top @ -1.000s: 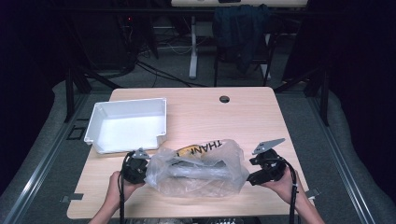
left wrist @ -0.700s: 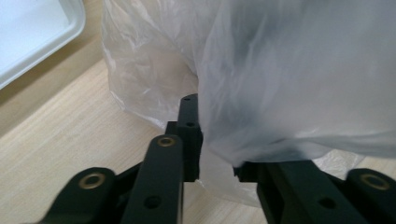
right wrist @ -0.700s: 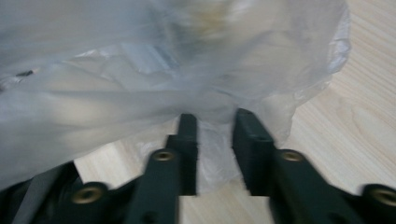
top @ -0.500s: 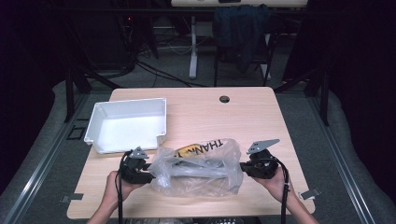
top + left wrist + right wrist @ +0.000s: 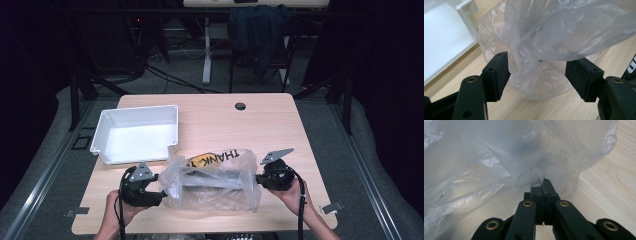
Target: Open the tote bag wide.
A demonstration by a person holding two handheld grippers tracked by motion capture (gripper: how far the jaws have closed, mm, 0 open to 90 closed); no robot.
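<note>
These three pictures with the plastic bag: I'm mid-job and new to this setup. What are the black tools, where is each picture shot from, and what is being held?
No robot arm here: a person holds a two-jaw tool in each hand. The high view looks down from above the person's side of the wooden table. On it lie a white tray and a crumpled clear plastic bag with "THANK" printed on it and something long and dark inside.

The other two pictures come from cameras riding on the tools, looking along their black jaws.

The left hand-held gripper has just been opening: its pads stand apart on either side of the bag's bunched end, not pressing it. The right hand-held gripper has its jaws closed together, pinching a fold of the bag's other end.
</note>
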